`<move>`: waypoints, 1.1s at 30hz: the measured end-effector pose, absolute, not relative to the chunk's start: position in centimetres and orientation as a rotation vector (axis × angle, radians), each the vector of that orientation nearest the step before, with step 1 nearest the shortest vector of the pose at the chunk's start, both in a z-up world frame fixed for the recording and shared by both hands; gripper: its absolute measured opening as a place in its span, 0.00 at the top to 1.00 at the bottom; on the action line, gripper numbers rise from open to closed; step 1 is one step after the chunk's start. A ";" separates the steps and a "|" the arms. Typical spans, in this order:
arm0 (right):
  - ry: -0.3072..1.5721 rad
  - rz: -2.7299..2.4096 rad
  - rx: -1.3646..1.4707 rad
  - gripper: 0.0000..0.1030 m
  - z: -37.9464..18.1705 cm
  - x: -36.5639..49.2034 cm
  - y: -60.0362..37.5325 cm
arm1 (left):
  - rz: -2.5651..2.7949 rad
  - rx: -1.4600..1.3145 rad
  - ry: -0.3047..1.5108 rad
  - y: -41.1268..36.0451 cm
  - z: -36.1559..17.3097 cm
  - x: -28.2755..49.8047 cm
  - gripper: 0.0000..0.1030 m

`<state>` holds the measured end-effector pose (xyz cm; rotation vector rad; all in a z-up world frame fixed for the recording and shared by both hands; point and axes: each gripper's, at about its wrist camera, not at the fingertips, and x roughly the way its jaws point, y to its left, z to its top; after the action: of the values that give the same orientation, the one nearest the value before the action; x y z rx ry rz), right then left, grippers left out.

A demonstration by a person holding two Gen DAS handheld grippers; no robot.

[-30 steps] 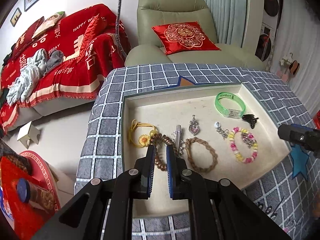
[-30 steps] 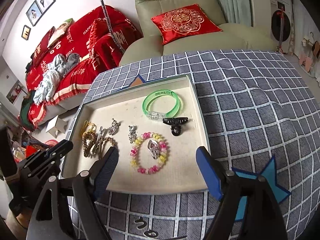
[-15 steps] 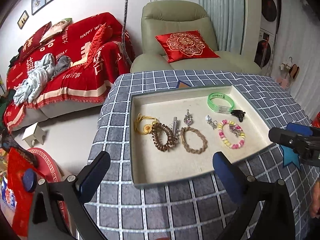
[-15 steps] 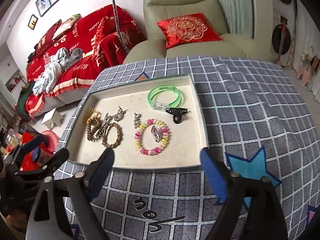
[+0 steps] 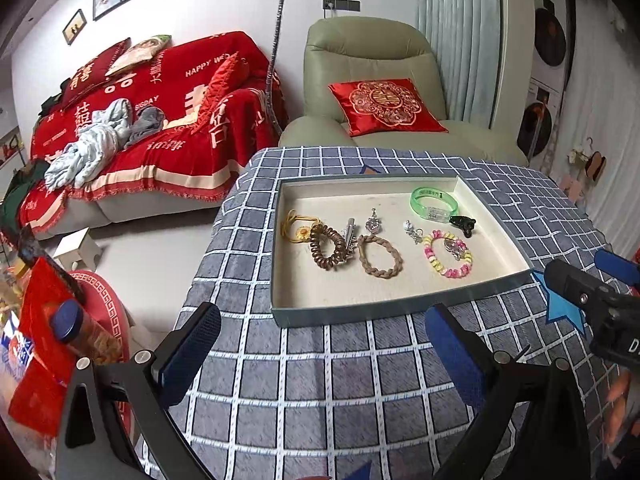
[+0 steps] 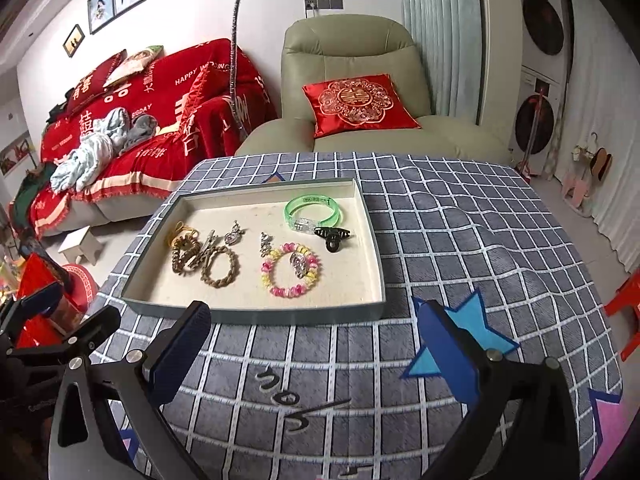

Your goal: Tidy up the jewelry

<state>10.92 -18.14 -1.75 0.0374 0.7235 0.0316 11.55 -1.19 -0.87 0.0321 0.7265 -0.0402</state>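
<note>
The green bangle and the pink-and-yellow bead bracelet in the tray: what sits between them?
In the right wrist view, a small black clip lies between the green bangle and the bead bracelet.

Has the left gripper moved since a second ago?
Yes. The left gripper has pulled back from above the tray and now hovers over the tablecloth, open.

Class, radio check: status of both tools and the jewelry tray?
Left tool open, empty. Right tool opening, empty. Jewelry lies in the tray, untouched. Nothing in the way.
</note>
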 end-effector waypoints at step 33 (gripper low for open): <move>0.707 -0.024 -0.040 0.00 -1.8 8.2 -17.1 | 0.007 0.025 0.711 -1.3 -1.0 8.9 0.00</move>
<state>8.15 -17.14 -1.81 -0.0403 0.7072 -0.0242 8.85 -1.26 -0.99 0.0247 0.7113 0.0070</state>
